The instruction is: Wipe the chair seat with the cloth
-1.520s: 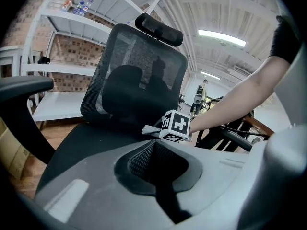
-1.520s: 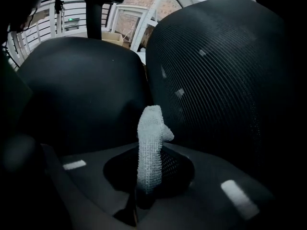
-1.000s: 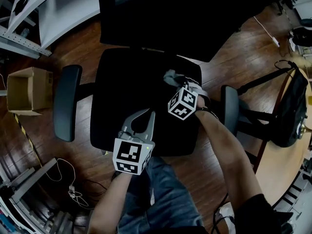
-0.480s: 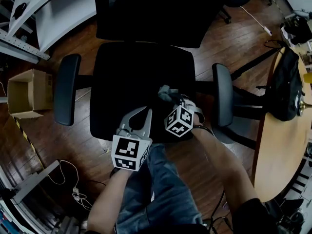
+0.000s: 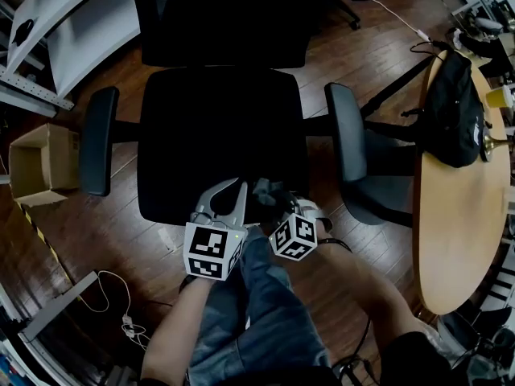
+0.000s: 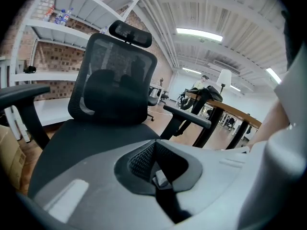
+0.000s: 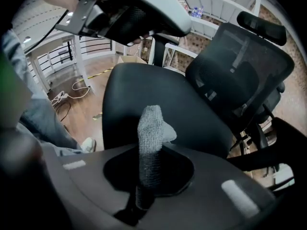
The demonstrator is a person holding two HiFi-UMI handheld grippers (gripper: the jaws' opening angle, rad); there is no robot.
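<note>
Two tools hover at the front edge of the chair seat point(image 5: 217, 135): the right tool point(image 7: 149, 169) is clamped on the grey cloth point(image 7: 152, 128), over the seat's front right corner, while the left tool point(image 6: 154, 150) is closed on nothing just beside it. That cloth looks light and limp, a nubbly knit bunched into a stubby roll poking past the tips. It should crumple under pressure, so a hold low on the bunch seems wise. Black padding covers the seat.

No words, numbers or brand marks can be read. The left cube point(image 5: 212, 252) and right cube point(image 5: 293, 237) carry only black-and-white square patterns. The bottles point(image 6: 57, 16) on the shelf point(image 6: 76, 31) perhaps bear labels, too blurred to read.
</note>
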